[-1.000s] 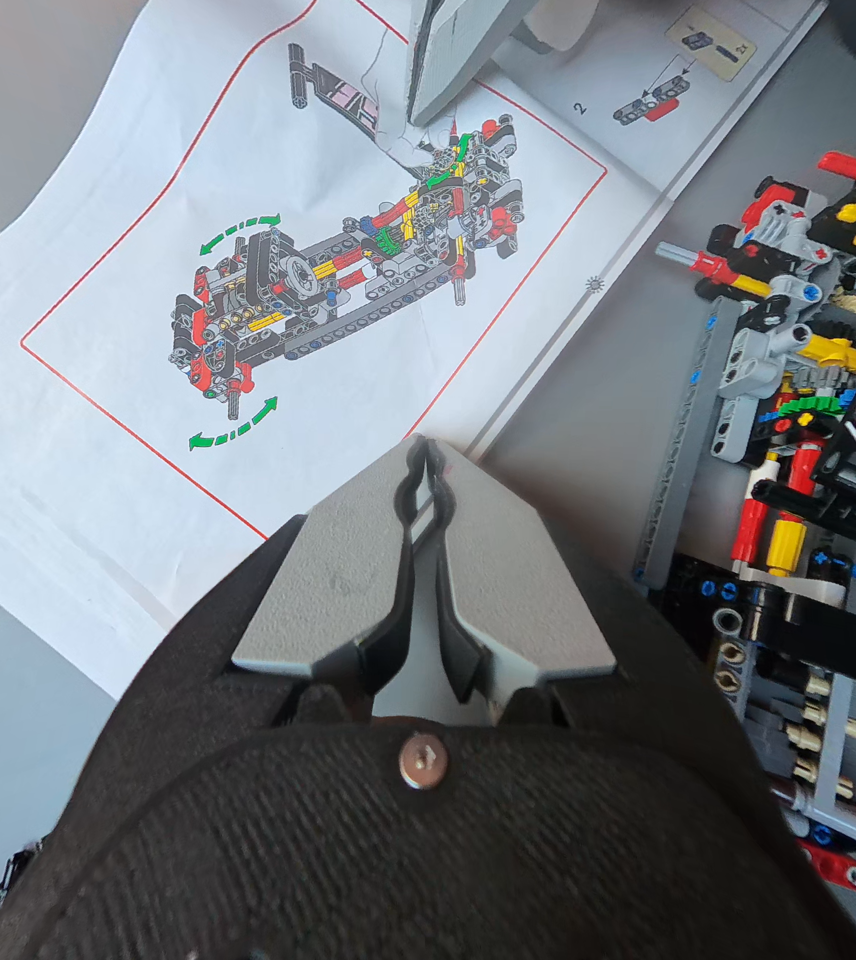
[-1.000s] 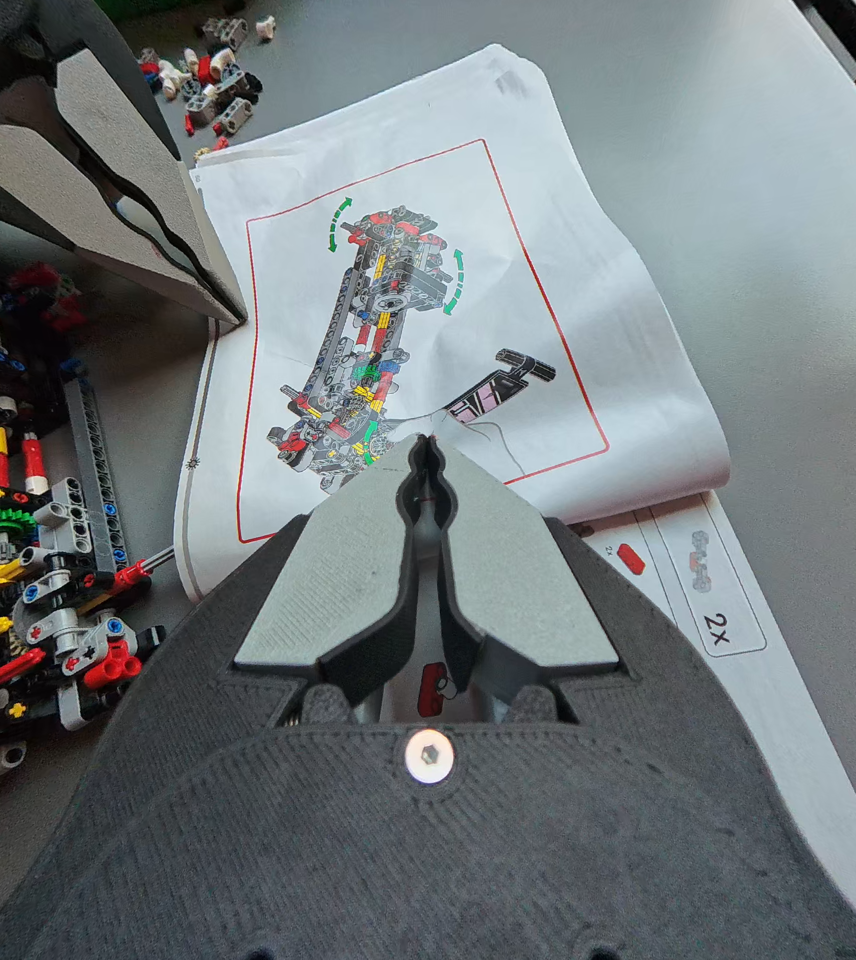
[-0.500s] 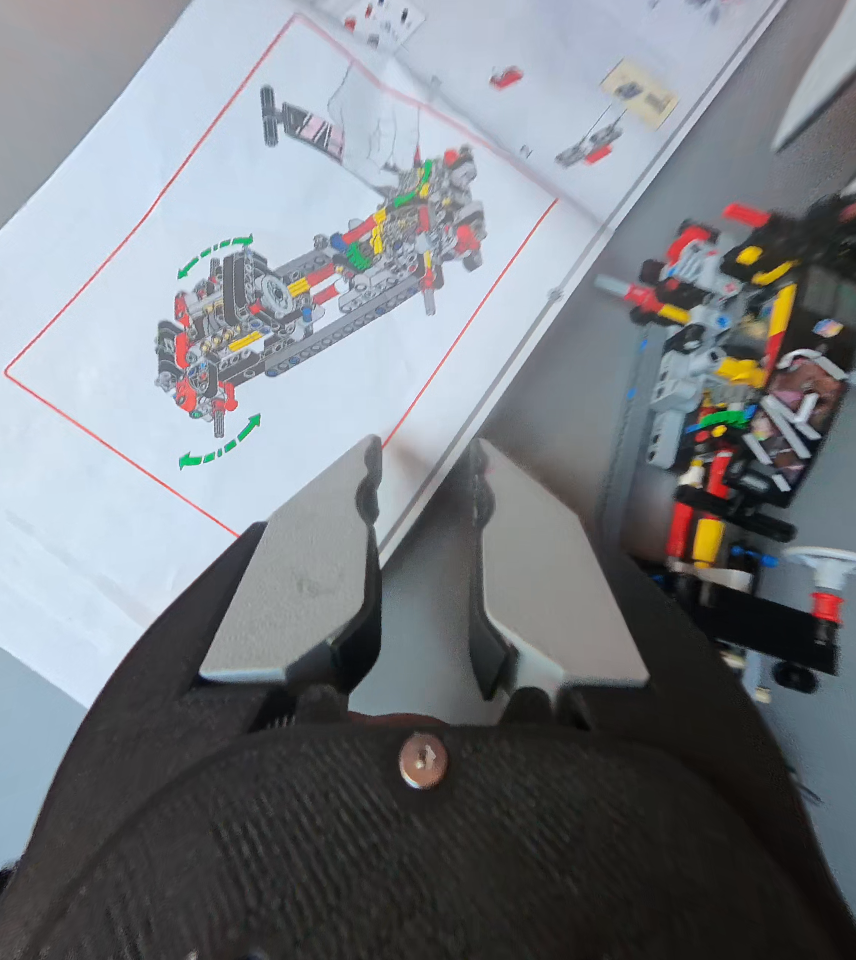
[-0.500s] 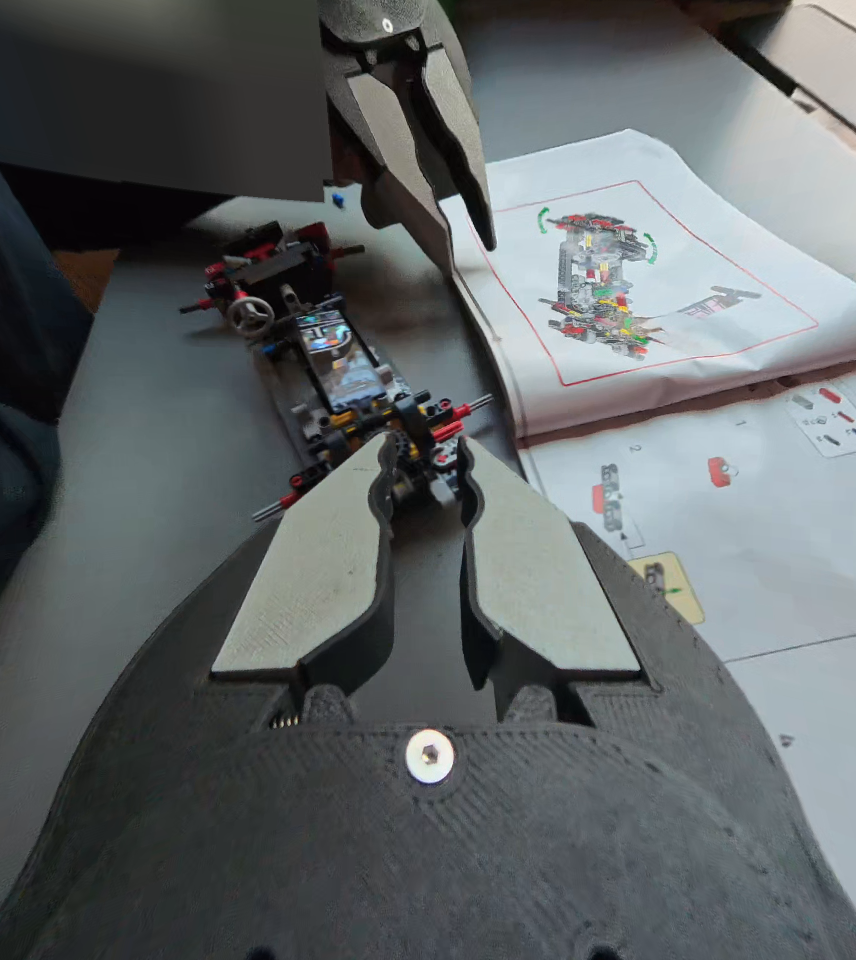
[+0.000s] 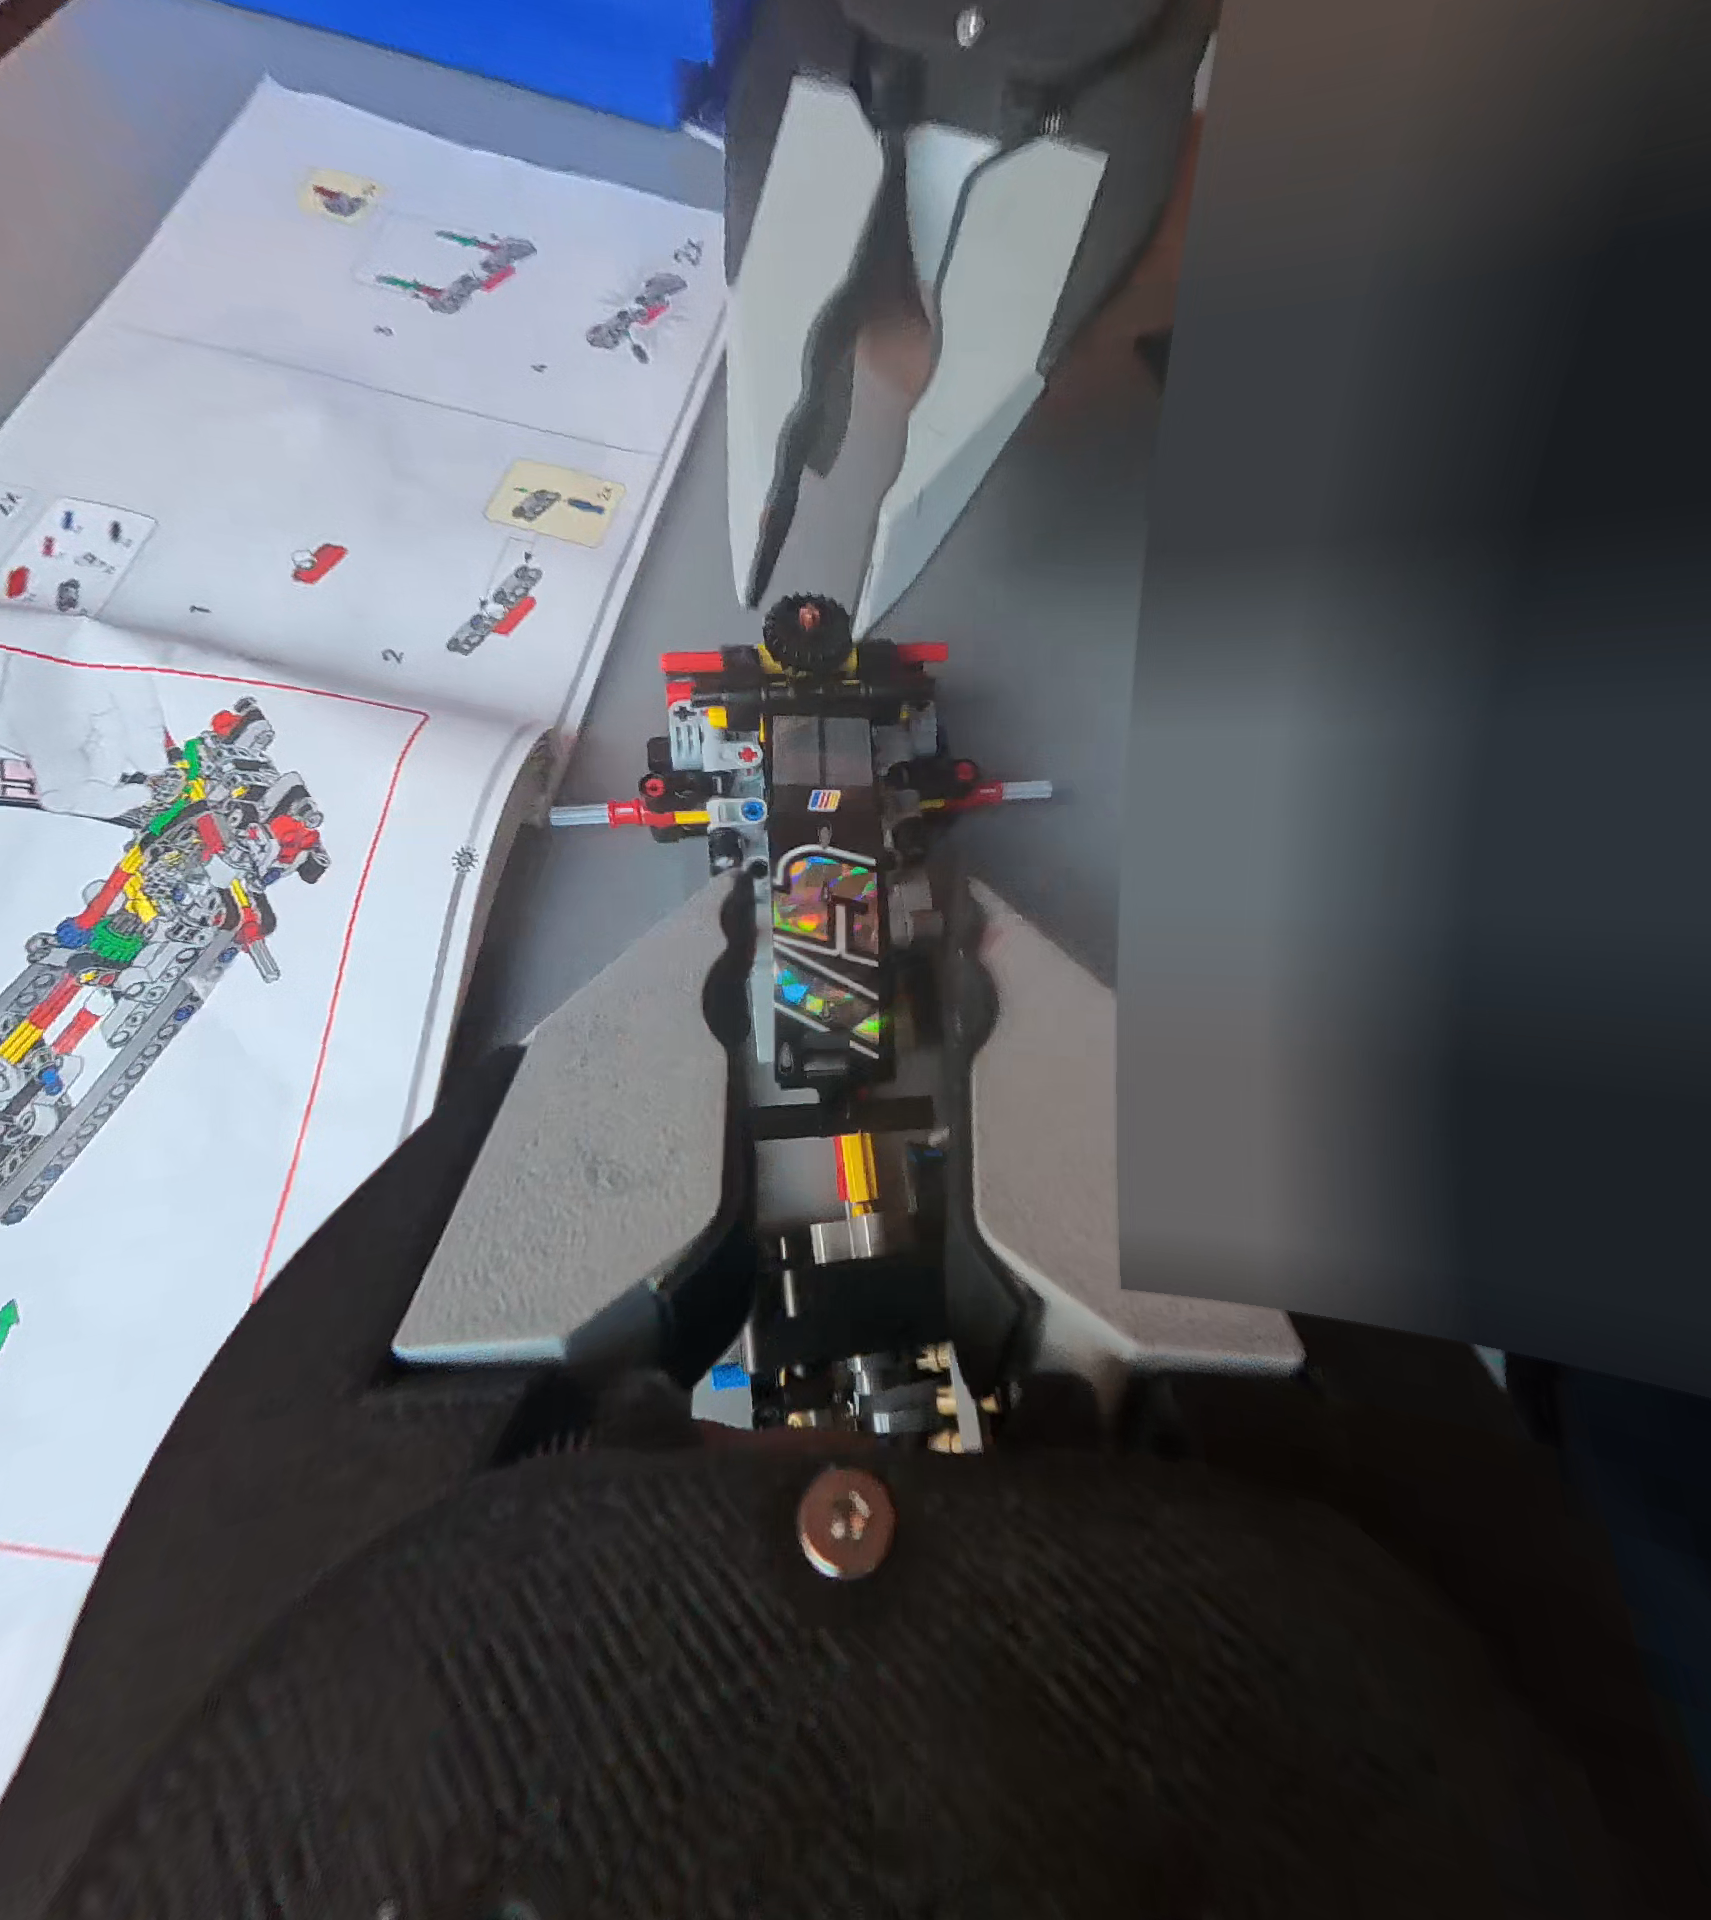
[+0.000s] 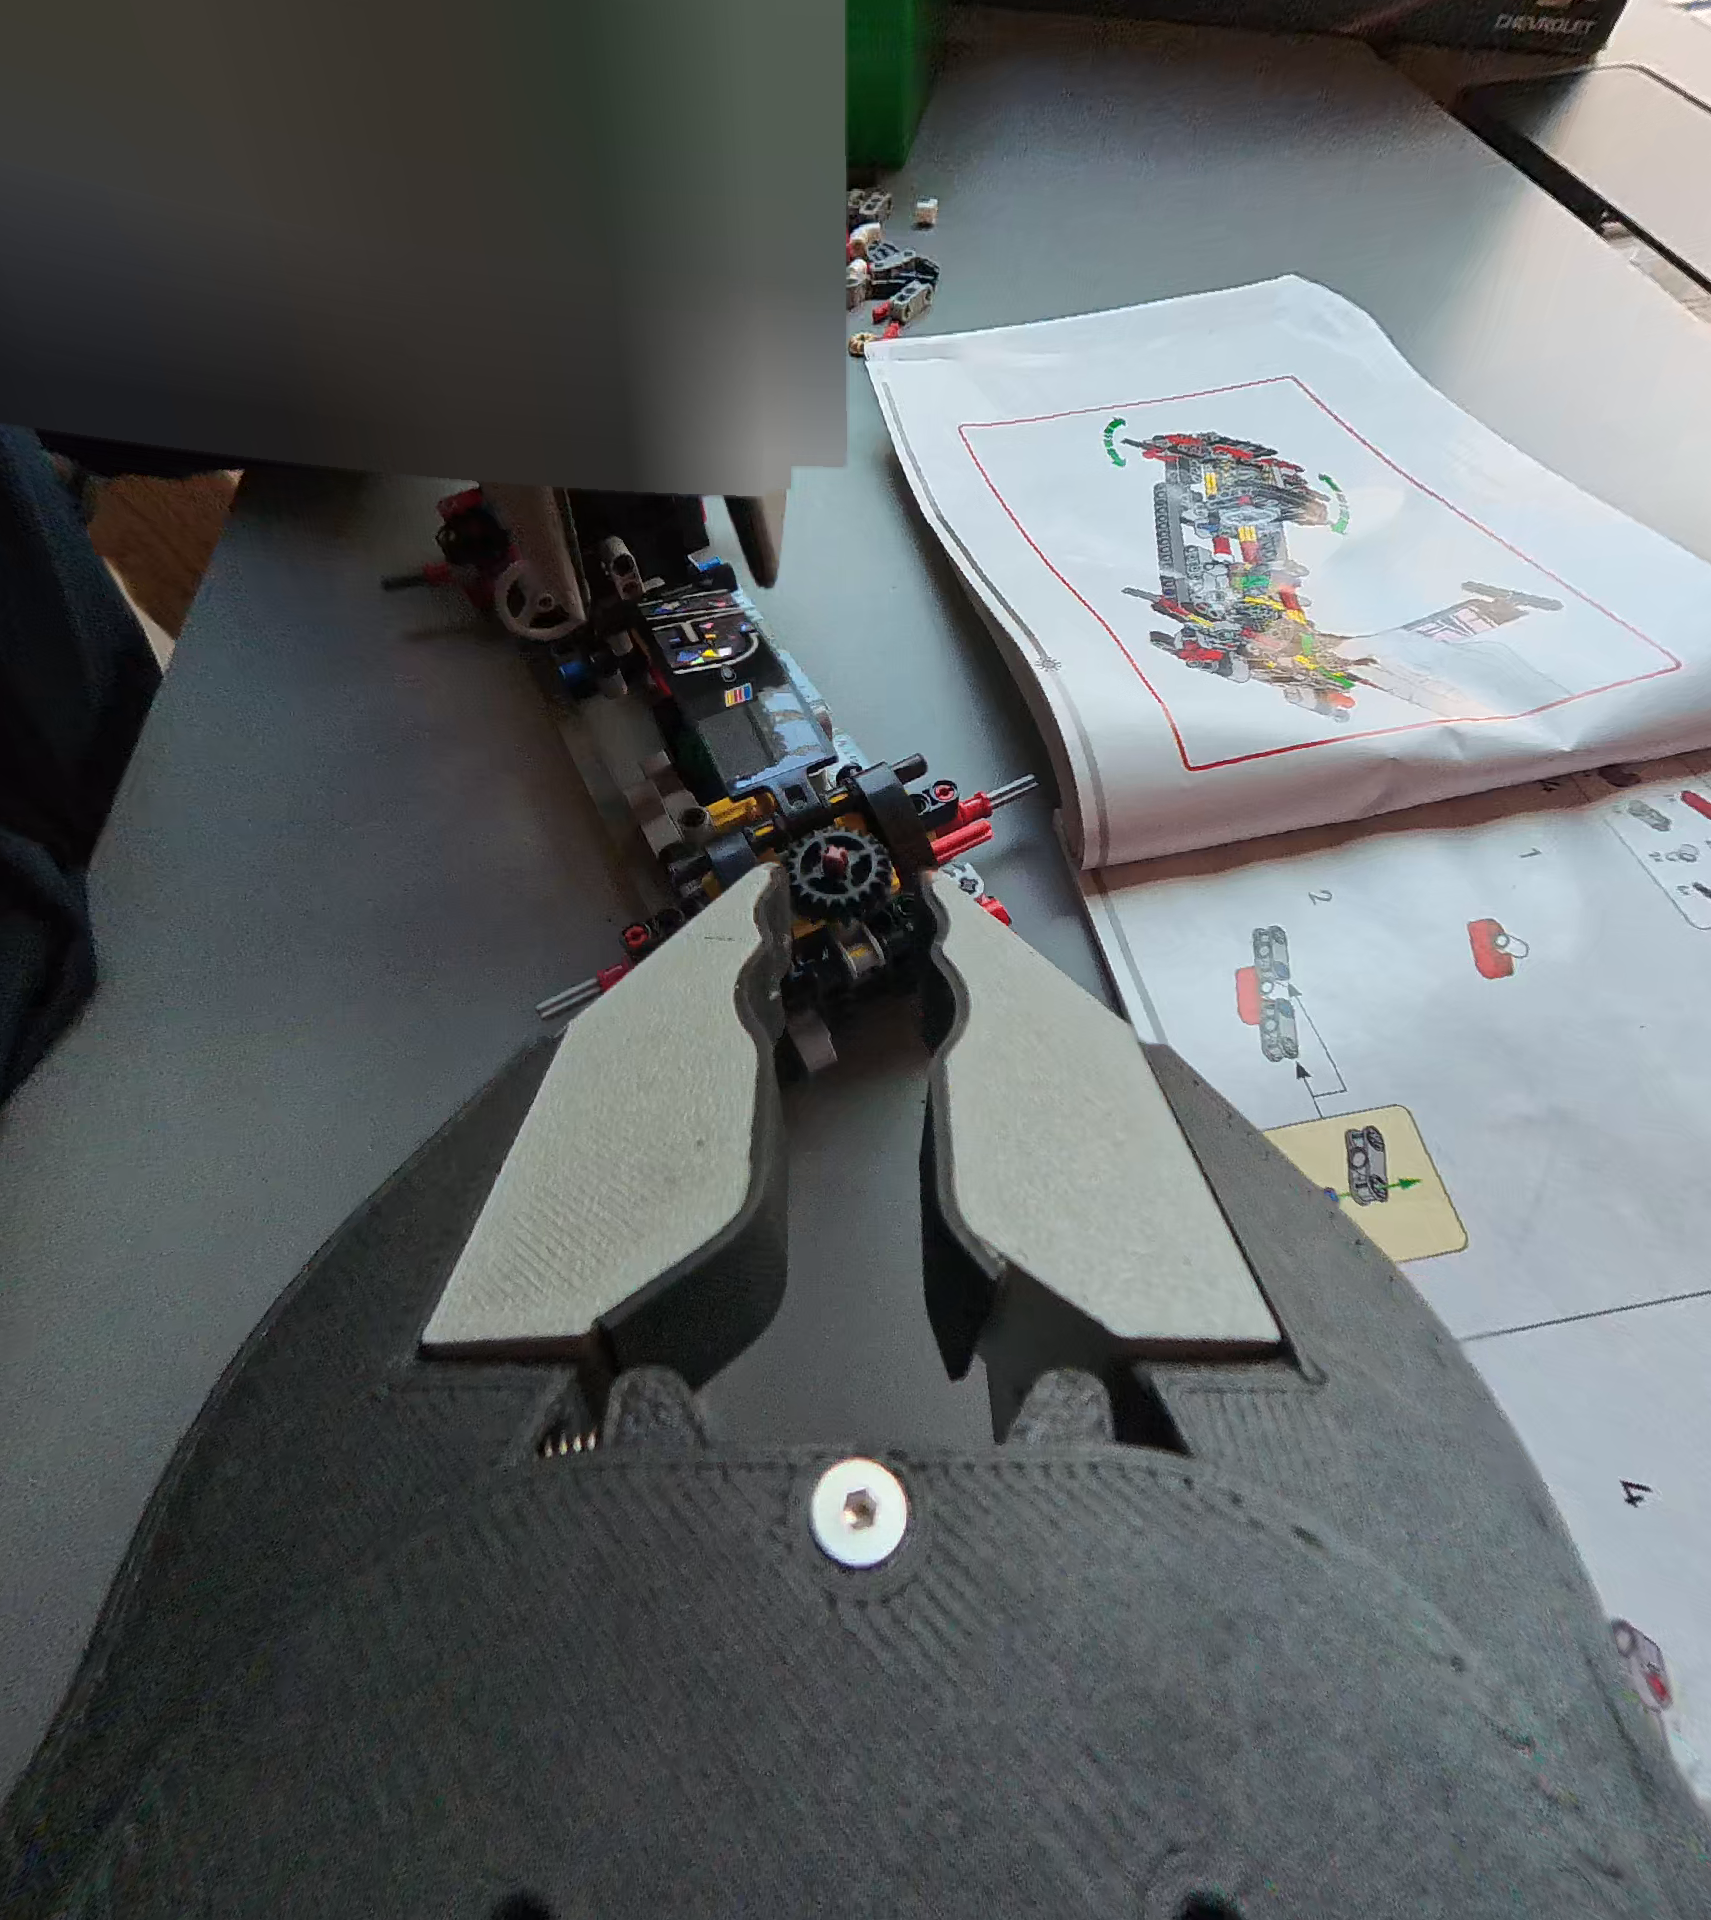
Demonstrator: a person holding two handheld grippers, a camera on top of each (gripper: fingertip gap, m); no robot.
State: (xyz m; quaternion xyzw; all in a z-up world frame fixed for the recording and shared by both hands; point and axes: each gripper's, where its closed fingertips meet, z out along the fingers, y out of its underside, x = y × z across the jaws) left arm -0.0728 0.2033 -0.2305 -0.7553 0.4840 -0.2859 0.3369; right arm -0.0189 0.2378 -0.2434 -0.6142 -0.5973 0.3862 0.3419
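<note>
Left hand-held gripper (image 5: 851, 914): I see its fingers spread to either side of the middle of the brick-built car chassis (image 5: 825, 883). The left finger (image 5: 726, 977) lies against the chassis's grey side beam. The right finger is blurred, so I cannot tell whether it presses; I cannot tell if this is a grasp.

Right hand-held gripper (image 6: 856, 894): fingers parted around the chassis's end, flanking the black gear (image 6: 835, 868). The gear stands between the tips; from my view I cannot confirm that either pad presses on the model.

Chassis: lies flat on the grey worktop (image 6: 311, 935), long axis running from one gripper to the other. It carries a black panel with a shiny iridescent sticker (image 5: 825, 935), red and yellow parts, and grey axles projecting from both sides (image 5: 581, 816).

Instruction booklet (image 5: 259, 468): open on the worktop, just beside the chassis; one page is curled over and shows a colour drawing of the model inside a red frame (image 6: 1318, 571).

Loose parts (image 6: 887, 260): a small scatter near the booklet's far corner, well apart from both grippers.

Far edge: a blue object (image 5: 560, 42) in the left view and a green one (image 6: 882, 83) in the right.
</note>
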